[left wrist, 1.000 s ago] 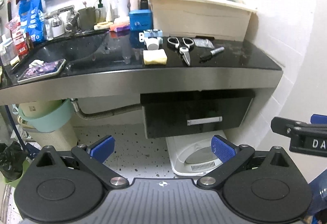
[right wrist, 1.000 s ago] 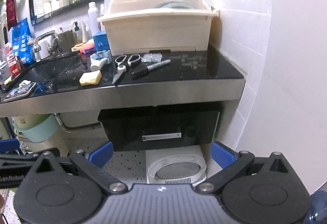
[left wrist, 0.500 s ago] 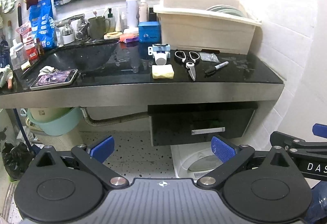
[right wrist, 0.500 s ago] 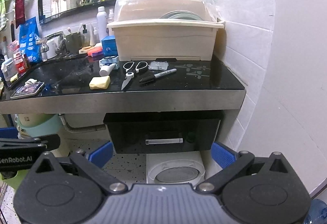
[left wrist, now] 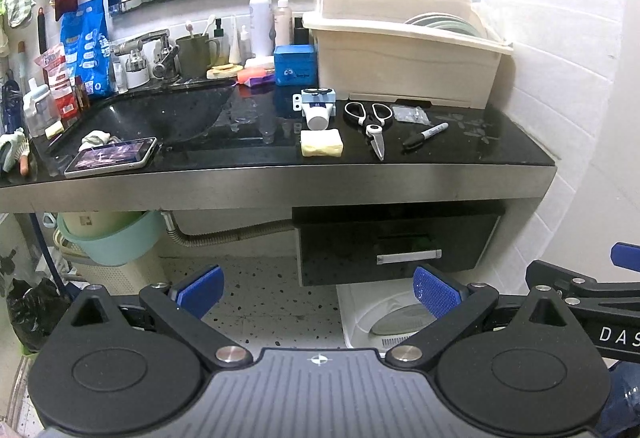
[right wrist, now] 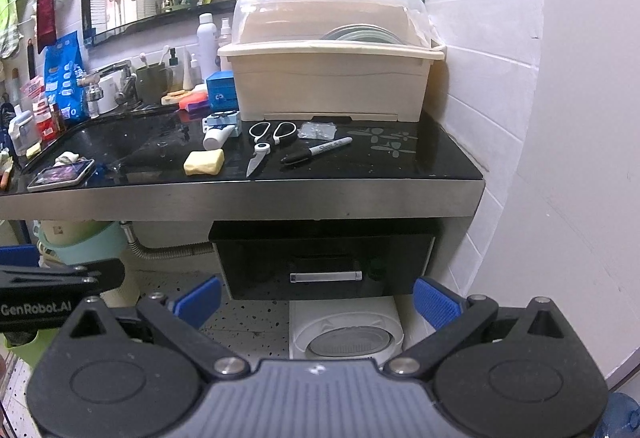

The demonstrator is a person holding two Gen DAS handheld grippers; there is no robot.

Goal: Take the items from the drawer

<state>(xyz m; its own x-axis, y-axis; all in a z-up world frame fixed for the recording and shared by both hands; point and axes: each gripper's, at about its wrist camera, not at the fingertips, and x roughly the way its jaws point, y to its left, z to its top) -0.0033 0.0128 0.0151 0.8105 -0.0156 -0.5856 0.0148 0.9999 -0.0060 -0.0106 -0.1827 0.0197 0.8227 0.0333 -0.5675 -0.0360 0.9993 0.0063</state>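
Under the counter (right wrist: pixel 360 190), right end: black drawer (right wrist: pixel 324 262) looks fully pushed in, silver pull handle (right wrist: pixel 326 276) facing out. Contents not visible, so whether anything is left inside can't be told.

Both tools held low and well back from it, roughly at drawer height, pointed along the floor. Left tool (left wrist: pixel 318 292): fingers wide apart, nothing between them. Right tool (right wrist: pixel 318 298): same, spread and empty.

On the counter in a loose row near the front edge: sponge (right wrist: pixel 204 163), tube (right wrist: pixel 216 136), scissors (right wrist: pixel 268 142), marker (right wrist: pixel 316 150), small clear bag (right wrist: pixel 318 130). My read: laid there as the drop zone directly above the drawer, short lift, easy reach.

Handle is a thin horizontal bar, so pinching it from the front is the likely way in.
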